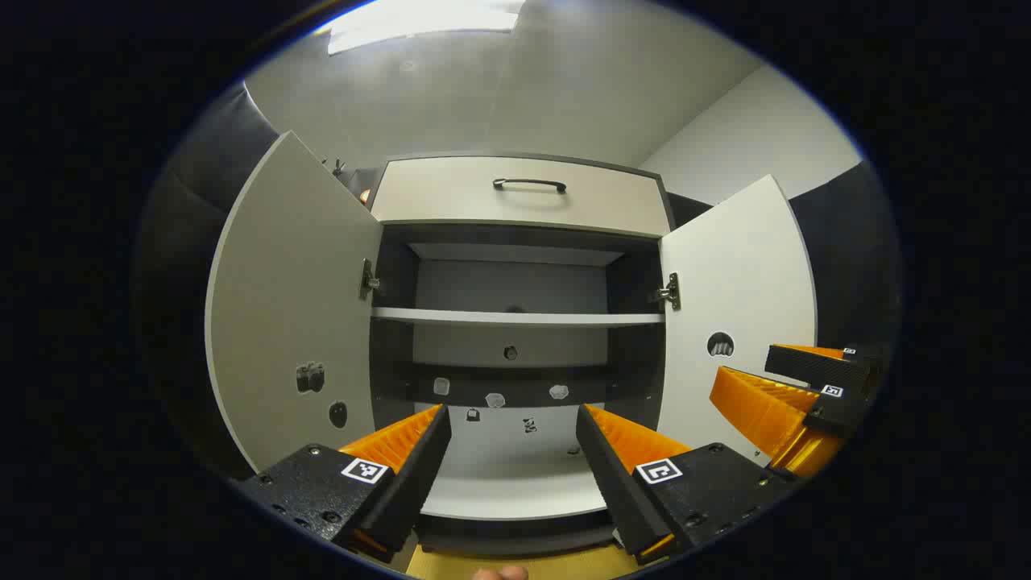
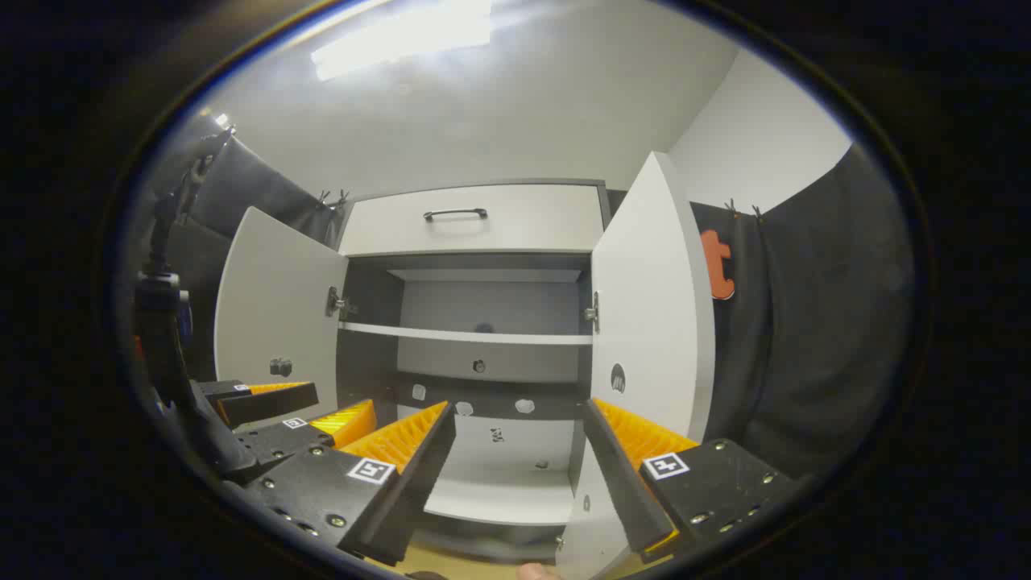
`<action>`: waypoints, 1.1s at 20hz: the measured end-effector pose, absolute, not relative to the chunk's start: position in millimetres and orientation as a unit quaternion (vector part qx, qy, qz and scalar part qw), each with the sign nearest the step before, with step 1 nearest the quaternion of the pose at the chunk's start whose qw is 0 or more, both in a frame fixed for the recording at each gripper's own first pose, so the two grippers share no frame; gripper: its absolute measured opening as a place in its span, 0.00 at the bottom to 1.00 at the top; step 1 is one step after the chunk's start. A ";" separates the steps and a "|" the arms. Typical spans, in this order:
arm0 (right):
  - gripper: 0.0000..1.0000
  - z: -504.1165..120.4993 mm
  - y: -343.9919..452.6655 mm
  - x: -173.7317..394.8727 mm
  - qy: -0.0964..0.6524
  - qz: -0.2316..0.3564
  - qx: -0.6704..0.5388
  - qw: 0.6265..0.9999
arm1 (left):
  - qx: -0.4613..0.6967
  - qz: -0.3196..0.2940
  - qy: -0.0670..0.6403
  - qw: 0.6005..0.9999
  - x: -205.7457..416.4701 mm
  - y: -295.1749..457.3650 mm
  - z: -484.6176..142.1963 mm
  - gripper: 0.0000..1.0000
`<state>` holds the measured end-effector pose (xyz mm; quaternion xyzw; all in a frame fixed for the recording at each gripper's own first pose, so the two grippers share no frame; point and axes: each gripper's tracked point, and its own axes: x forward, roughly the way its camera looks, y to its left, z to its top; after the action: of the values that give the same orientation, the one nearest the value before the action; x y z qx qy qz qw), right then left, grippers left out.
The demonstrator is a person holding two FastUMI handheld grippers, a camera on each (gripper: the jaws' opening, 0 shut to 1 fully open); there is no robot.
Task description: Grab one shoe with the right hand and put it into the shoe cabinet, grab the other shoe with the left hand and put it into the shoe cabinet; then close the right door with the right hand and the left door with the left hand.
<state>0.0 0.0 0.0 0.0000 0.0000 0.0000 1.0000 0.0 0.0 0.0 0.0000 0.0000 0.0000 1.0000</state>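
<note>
Shoe cabinet (image 1: 515, 318) doors wide, floor edge hidden behind spread left gripper (image 1: 513, 467).

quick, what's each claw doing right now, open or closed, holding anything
Left claw: open, holding nothing, facing the open shoe cabinet.
Right claw: open, holding nothing, close to the right door.

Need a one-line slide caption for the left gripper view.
Open left gripper faces the shoe cabinet, both doors swung wide, shelves bare; right gripper alongside.
</note>
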 end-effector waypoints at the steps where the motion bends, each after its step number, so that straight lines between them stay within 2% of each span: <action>1: 0.96 -0.7 1.6 -0.9 0.001 0.000 0.000 1.000 | -0.001 0.002 0.000 1.000 1.3 3.2 -0.6 0.96; 2: 0.96 -2.1 3.0 -1.0 0.003 0.000 -0.001 1.000 | -0.002 0.003 0.001 1.000 0.9 4.2 -0.3 0.92; 4: 0.96 -3.7 4.7 -1.8 0.006 0.000 -0.003 1.000 | -0.003 0.003 0.002 1.000 0.2 5.6 0.3 0.96; 9: 0.96 -4.1 11.5 -2.5 0.005 0.002 -0.003 1.000 | -0.002 0.005 0.004 1.000 -2.3 10.9 -0.1 0.96; 10: 0.96 -4.7 11.7 -2.9 0.005 0.001 -0.003 1.000 | -0.001 0.007 0.003 1.000 -3.7 12.5 0.6 0.92; 11: 0.96 -5.5 11.4 -2.7 0.006 0.000 -0.004 1.000 | 0.000 0.008 0.002 1.000 -3.5 14.2 2.6 0.96; 14: 0.96 -16.6 14.0 -3.0 0.014 0.001 -0.007 1.000 | 0.001 0.014 0.000 1.000 -6.8 19.1 5.0 0.96; 16: 0.94 -35.8 16.0 -3.4 0.029 0.002 -0.012 1.000 | 0.002 0.019 0.001 1.000 -8.8 23.5 4.8 0.96; 17: 0.94 -49.2 17.1 -4.2 0.040 0.002 -0.015 0.999 | 0.003 0.022 0.002 1.000 -9.2 27.6 4.6 0.99; 20: 0.96 -99.9 25.3 -10.8 0.079 0.008 -0.025 0.997 | 0.004 0.032 0.003 0.999 -13.4 42.5 3.3 0.92; 21: 0.96 -119.1 29.2 -14.5 0.091 0.012 -0.028 0.995 | 0.004 0.035 0.005 0.999 -13.8 47.0 3.2 0.96; 22: 0.96 -140.3 32.1 -18.7 0.104 0.014 -0.029 0.994 | 0.005 0.038 0.005 0.999 -14.6 51.9 2.7 0.92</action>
<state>-18.7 32.1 -140.3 -0.0293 0.1042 0.0140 0.9940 -14.6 51.9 2.7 0.0045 0.0054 0.0376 0.9993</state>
